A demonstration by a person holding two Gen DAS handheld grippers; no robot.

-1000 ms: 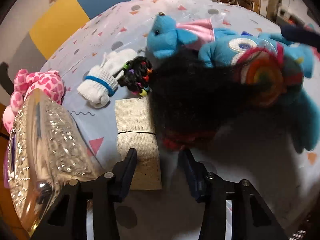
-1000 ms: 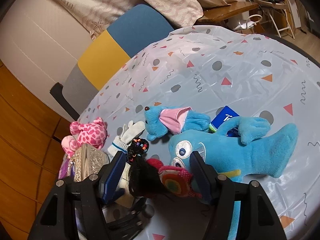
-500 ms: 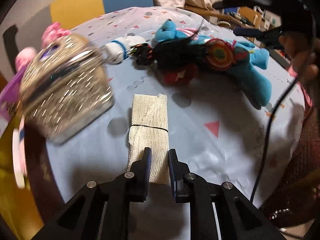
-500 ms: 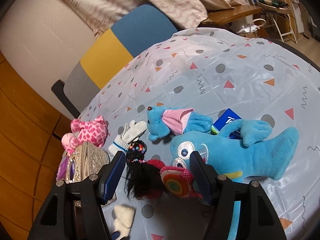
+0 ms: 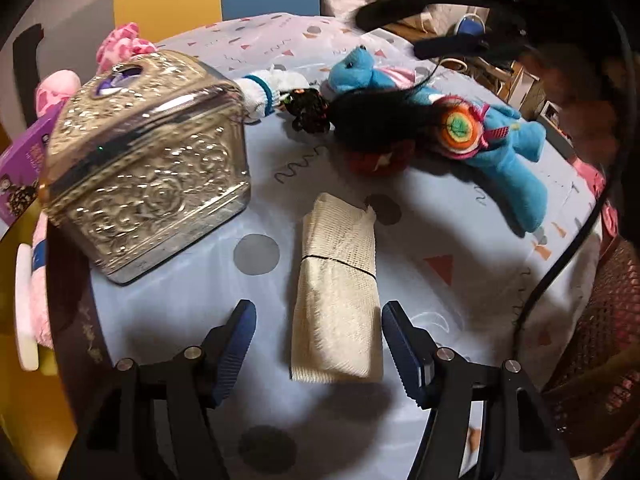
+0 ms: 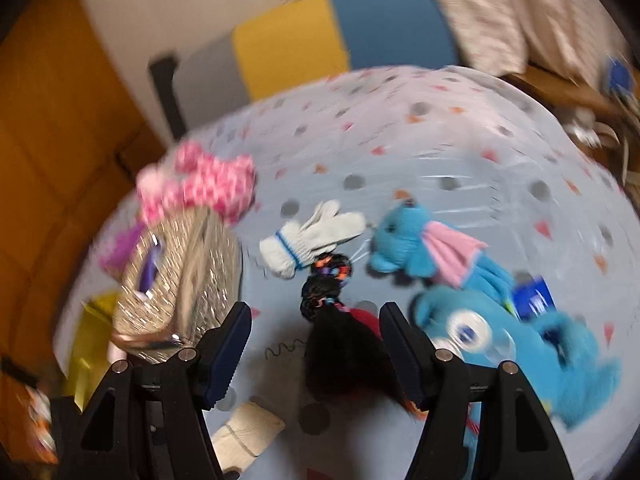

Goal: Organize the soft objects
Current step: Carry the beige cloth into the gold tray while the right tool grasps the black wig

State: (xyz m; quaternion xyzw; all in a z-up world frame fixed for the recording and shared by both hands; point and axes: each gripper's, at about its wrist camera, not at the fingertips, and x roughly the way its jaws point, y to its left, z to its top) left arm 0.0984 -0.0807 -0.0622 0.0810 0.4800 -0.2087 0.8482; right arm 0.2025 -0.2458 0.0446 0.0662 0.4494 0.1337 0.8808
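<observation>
Item: folded beige cloth (image 5: 336, 300), flat on the patterned tablecloth (image 5: 460, 280). My left gripper (image 5: 316, 344) has just been opening; its jaws now stand apart, the cloth's near end between them, touching neither. The silver embossed box (image 5: 148, 176) sits at ten o'clock. My right gripper (image 6: 316, 348) is spread, the doll's black hair (image 6: 340, 352) between its jaws, unclamped.

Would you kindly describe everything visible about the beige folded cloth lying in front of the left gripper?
The beige cloth is a coarse, open-weave fabric, like gauze, folded into a long strip with a thin dark band around its middle. It lies flat on the patterned table cover, beside the embossed silver box without touching it. Its near end sits between the fingers of the left gripper, whose jaws have just opened and do not press on it. Its far end looks frayed.
</observation>
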